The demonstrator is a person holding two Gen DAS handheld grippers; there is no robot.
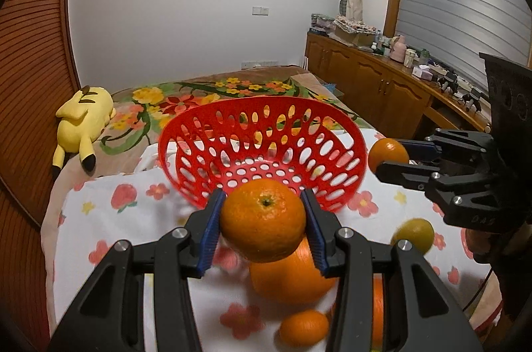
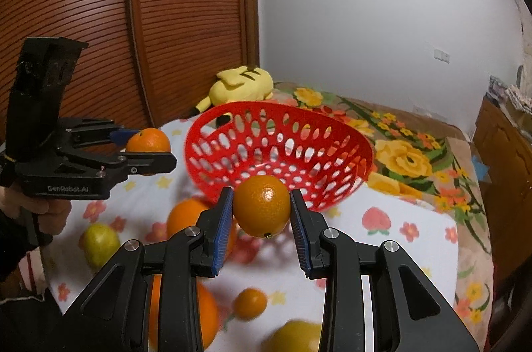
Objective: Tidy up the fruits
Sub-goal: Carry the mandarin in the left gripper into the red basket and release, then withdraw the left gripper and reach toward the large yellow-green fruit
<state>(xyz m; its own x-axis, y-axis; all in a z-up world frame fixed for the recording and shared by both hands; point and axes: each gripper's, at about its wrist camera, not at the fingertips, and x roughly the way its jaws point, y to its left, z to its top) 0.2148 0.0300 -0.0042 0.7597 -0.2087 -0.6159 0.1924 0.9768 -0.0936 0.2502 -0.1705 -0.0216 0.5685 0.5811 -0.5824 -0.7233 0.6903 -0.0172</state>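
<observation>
My left gripper (image 1: 262, 219) is clenched on an orange (image 1: 263, 220), both blue pads pressed to its sides, stem end up; it is held off the cloth, just short of the near rim of the red basket (image 1: 186, 132). My right gripper (image 2: 261, 212) likewise grips a second orange (image 2: 261, 206), carried in front of the same basket's (image 2: 199, 132) near rim. From the left wrist view I see the right gripper (image 1: 387, 157) and its fruit (image 1: 387, 152) to the right of the basket; from the right wrist view the left gripper (image 2: 149, 149) sits to the basket's left. The basket is tilted, opening toward me, on a white floral cloth (image 1: 99, 219). Loose fruit lies on the cloth below the grippers: a large orange (image 1: 286, 279), a small mandarin (image 1: 304, 327), a yellow-green fruit (image 1: 415, 234). A yellow plush toy (image 1: 83, 119) lies behind, on the bedspread (image 1: 232, 86)
</observation>
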